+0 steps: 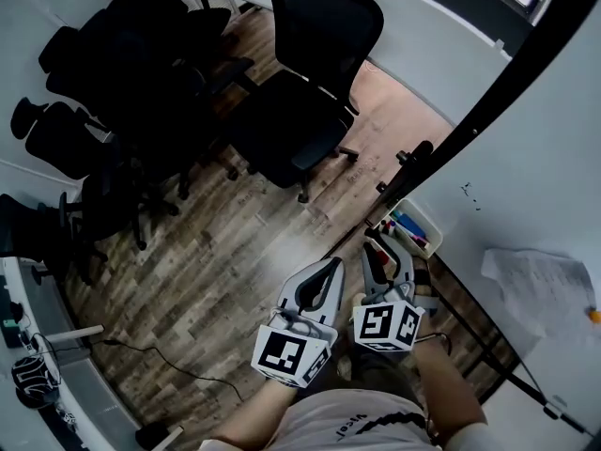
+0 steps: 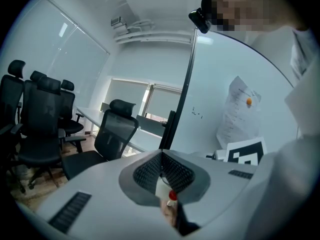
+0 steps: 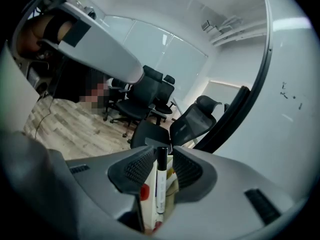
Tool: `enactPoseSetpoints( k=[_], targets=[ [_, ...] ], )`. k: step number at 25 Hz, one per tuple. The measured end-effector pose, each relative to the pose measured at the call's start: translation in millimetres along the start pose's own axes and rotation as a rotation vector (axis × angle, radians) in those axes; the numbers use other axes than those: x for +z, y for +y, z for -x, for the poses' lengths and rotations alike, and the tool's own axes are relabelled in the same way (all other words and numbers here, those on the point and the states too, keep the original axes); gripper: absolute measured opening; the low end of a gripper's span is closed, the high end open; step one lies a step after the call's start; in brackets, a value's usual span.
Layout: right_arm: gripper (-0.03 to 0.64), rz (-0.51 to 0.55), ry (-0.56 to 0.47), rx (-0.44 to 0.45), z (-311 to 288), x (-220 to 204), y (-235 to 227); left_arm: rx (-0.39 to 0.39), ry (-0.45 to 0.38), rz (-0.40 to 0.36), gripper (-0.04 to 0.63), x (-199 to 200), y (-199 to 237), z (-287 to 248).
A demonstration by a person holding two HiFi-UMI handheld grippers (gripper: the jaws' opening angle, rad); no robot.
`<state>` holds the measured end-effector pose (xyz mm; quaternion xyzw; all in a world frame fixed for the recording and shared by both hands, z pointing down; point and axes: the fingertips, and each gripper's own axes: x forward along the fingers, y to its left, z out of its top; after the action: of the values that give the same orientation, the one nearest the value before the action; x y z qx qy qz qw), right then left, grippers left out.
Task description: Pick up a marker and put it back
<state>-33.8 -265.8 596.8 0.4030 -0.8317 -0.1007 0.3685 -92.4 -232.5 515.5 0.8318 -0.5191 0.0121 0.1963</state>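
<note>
Wood flooring and black office chairs fill the far left. On the right runs a whiteboard, its tray just past the grippers. Both grippers are held low, near the body, pointing away. The left gripper has its jaws together on nothing. The right gripper has its jaws apart around a black-capped white marker, which stands upright, seemingly in the tray among others. It looks light, stiff and smooth, so a mid-barrel pinch should suit.
</note>
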Motion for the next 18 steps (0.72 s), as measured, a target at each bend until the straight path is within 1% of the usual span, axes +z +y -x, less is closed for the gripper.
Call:
enactPoseSetpoints(
  k=[5,11,12,14,18],
  targets=[
    [0.130,0.053,0.061,-0.034,-14,-12,0,-0.010,-0.004,0.029,0.011,-5,16,-5],
    [0.129,0.083,0.116,-0.042,-30,-23,4,-0.049,-0.003,0.029,0.011,-13,19,-14],
    [0.127,0.084,0.121,-0.043,-30,-23,4,-0.050,-0.002,0.031,0.011,-13,20,-14],
    [0.099,0.074,0.122,-0.040,-29,-21,5,-0.046,-0.002,0.034,0.011,-11,23,-12],
    [0.087,0.033,0.106,-0.031,-25,-20,2,-0.046,-0.005,0.030,0.011,-9,22,-10]
  ],
)
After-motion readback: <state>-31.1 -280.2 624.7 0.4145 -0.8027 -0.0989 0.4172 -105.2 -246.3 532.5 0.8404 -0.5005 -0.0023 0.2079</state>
